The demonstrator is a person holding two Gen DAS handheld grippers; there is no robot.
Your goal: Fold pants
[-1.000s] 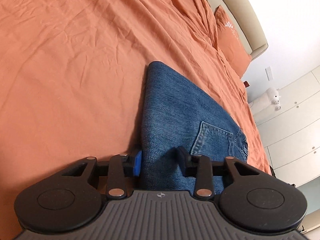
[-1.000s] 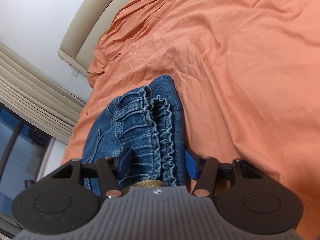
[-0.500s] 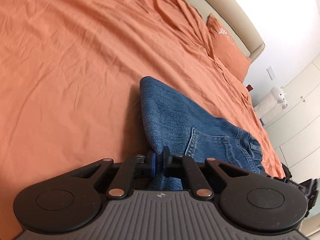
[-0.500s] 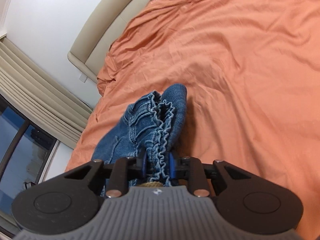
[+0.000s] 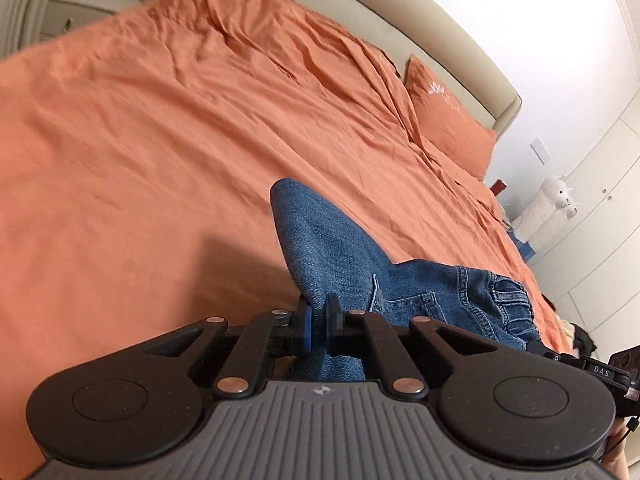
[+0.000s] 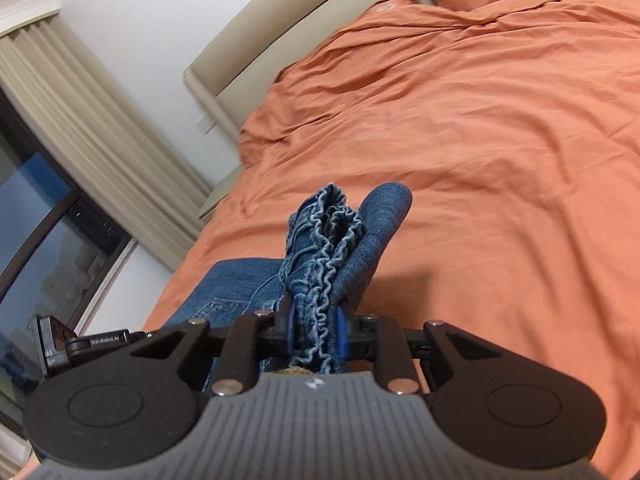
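My left gripper [image 5: 317, 326] pinches a folded edge of the jeans [image 5: 340, 256], lifted off the orange bedspread [image 5: 160, 140]; my right gripper [image 6: 316, 330], jaws just narrowed, clamps the ruffled waistband [image 6: 324, 248]; denim trails toward twelve o'clock, touching the bed.

An orange sheet [image 5: 160, 140] covers the bed, a matching pillow [image 5: 448, 120] against the beige headboard [image 5: 460, 52]. A plush toy [image 5: 548, 208] stands by white cupboards [image 5: 600, 216]; curtains [image 6: 80, 120] flank the window [image 6: 36, 232].
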